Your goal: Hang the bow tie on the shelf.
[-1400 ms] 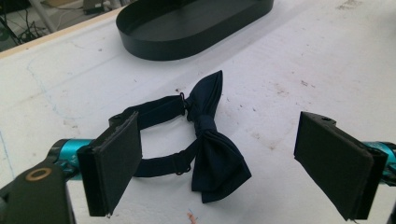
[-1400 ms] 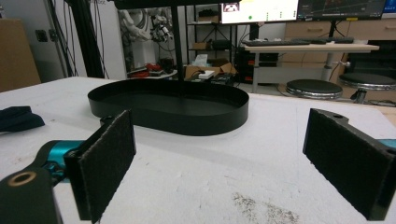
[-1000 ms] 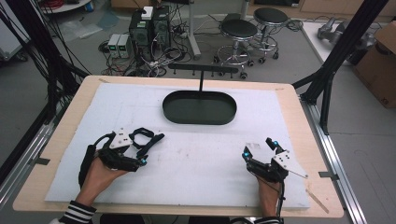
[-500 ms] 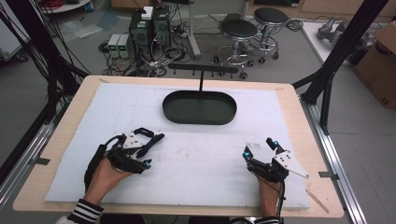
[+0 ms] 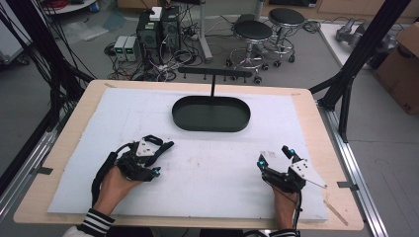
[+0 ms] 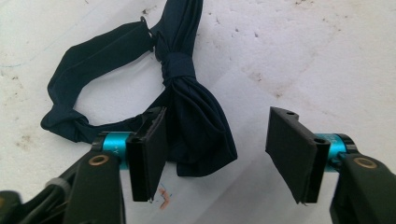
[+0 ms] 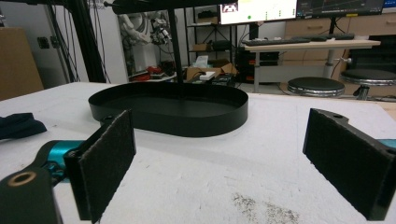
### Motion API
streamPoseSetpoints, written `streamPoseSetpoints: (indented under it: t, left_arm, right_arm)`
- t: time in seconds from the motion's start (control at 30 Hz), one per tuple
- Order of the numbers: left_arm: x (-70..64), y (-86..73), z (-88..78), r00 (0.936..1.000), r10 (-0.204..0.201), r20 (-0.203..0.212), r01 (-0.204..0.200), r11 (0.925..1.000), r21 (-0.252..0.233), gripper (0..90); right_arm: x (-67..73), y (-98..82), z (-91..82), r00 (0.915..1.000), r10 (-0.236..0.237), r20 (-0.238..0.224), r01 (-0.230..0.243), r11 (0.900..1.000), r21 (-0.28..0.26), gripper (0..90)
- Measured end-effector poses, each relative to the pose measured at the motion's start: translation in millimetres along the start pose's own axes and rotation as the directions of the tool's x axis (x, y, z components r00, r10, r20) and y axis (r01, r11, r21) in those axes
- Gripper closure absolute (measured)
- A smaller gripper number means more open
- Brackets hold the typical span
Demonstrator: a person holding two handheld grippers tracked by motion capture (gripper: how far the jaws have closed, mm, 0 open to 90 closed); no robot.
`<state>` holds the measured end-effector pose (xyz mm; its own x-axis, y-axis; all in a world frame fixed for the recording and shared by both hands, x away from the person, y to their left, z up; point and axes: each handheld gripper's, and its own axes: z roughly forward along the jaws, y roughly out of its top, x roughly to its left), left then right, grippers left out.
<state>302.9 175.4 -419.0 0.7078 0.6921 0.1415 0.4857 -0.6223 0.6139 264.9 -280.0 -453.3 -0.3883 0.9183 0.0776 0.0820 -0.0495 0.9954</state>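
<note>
A dark navy bow tie (image 6: 187, 98) with its strap loop lies on the white mat, and its end also peeks in at the left of the right gripper view (image 7: 18, 125). My left gripper (image 6: 218, 116) stands over it, its jaws having just been closing. One wing of the tie lies between them against the left pad (image 6: 147, 154), while the right pad (image 6: 292, 149) is apart from the cloth. From above, the left gripper (image 5: 157, 158) sits at the tie (image 5: 163, 144), front left of the mat. My right gripper (image 5: 274, 154) rests front right, open (image 7: 223, 126), nothing between its pads.
A black oval tray (image 5: 211, 127) with a thin T-shaped stand (image 5: 214, 74) rising behind it sits at the mat's far middle, and its wall (image 7: 187, 122) faces the right gripper. The white mat (image 5: 207, 168) covers most of the wooden table.
My left gripper has moved right and forward onto the bow tie, and its jaws stand narrower. The right gripper has not moved.
</note>
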Motion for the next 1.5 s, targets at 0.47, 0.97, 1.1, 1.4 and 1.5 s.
streamPoseSetpoints:
  t: [0.47,0.97,1.1,1.4,1.5]
  left_arm:
    - [1.8,-0.3,1.7,0.9987,-0.010,-0.049,0.011,0.9999,0.007,56.3]
    - [2.3,-0.9,1.2,0.9965,-0.019,-0.082,0.019,0.9998,-0.002,80.9]
    - [1.9,-0.7,0.2,0.9957,-0.013,-0.091,0.013,0.9999,-0.007,82.4]
    - [3.3,-1.6,-3.0,0.9959,-0.018,-0.089,0.014,0.9989,-0.045,83.2]
    - [3.9,-2.6,-6.4,0.9955,-0.022,-0.092,0.014,0.9964,-0.084,83.3]
  right_arm:
    - [-0.4,-0.2,-0.2,1.0000,0.002,-0.001,-0.002,1.000,-0.003,8.4]
    - [-0.4,-0.1,-0.5,0.9999,0.012,-0.001,-0.012,1.000,-0.002,8.4]
    - [-0.4,-0.1,-0.4,0.9999,0.011,-0.001,-0.011,1.000,-0.003,8.4]
    - [-0.4,-0.2,-0.5,0.9999,0.010,0.000,-0.010,1.000,-0.002,8.4]
    - [-0.3,-0.2,-0.5,1.0000,0.009,0.000,-0.009,1.000,-0.003,8.4]
